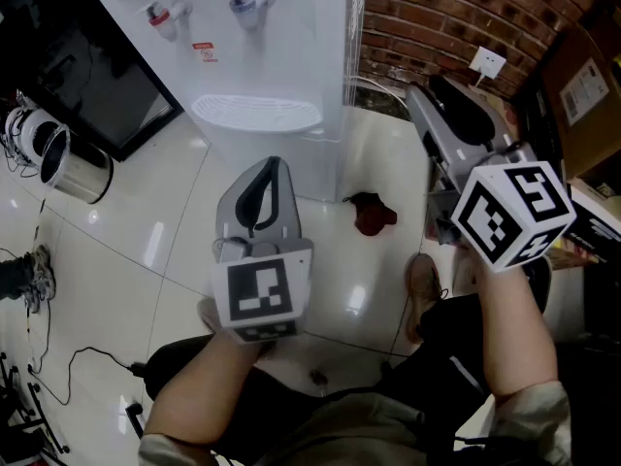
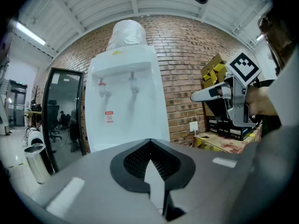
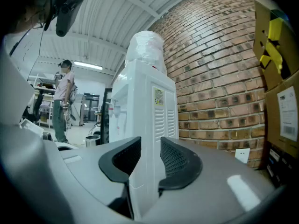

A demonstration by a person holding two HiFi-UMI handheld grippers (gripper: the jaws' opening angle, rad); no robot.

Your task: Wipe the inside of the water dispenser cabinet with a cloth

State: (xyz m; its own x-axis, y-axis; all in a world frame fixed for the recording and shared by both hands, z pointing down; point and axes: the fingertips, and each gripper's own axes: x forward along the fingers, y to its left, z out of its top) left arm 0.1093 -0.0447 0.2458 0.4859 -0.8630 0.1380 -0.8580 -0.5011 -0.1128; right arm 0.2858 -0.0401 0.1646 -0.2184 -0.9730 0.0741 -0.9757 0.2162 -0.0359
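Observation:
The white water dispenser (image 1: 254,56) stands on the tiled floor ahead, with two taps and a drip tray; the inside of its cabinet does not show. A dark red cloth (image 1: 373,212) lies crumpled on the floor by its right corner. My left gripper (image 1: 272,170) is shut and empty, held in front of the dispenser (image 2: 125,101) and left of the cloth. My right gripper (image 1: 439,95) is open with nothing between its fingers, out to the right of the dispenser, whose vented side (image 3: 159,111) it faces. From the left gripper view, the right gripper (image 2: 219,94) shows at the right.
A brick wall (image 1: 437,17) with a socket (image 1: 488,62) runs behind. Cardboard boxes (image 1: 582,85) stand at the right. A metal bin (image 1: 73,168) and a black-framed glass panel (image 1: 87,76) are at the left, with cables on the floor. A person (image 3: 63,97) stands far off.

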